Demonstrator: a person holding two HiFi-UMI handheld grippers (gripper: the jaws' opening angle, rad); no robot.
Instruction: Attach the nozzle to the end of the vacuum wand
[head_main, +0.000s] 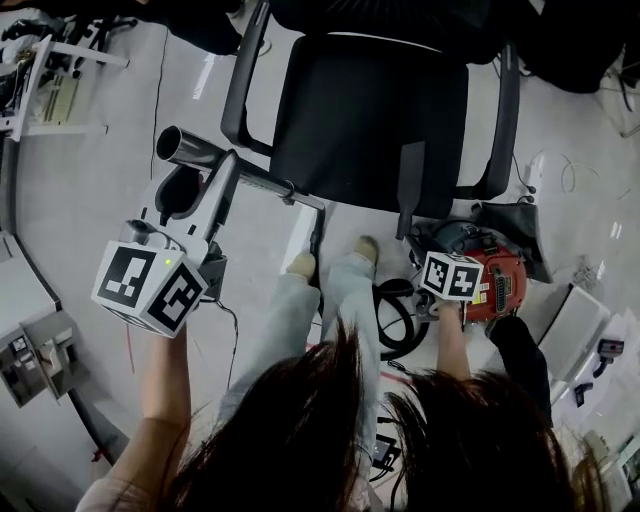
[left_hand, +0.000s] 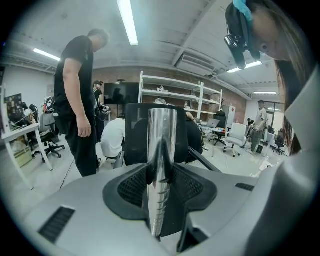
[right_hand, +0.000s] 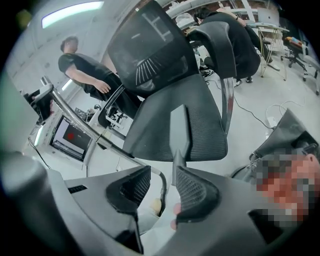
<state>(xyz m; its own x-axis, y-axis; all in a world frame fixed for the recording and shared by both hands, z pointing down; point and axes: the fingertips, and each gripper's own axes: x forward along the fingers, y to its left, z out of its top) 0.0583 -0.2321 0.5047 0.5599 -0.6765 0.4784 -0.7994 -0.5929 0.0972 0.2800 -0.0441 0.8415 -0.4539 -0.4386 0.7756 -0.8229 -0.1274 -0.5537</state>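
The vacuum wand is a chrome tube that runs from its open end at upper left past the chair's front and bends down to a black hose. My left gripper is shut on the wand near that open end; in the left gripper view the pads clamp the shiny wand, which points straight ahead of my left gripper. My right gripper hangs low beside the red vacuum body. In its own view my right gripper is open with nothing between the pads. I cannot pick out a nozzle.
A black mesh office chair stands just beyond the wand. The seated person's legs and shoes are below it. White boxes lie at right, racks at left. A person in black stands ahead of the left gripper.
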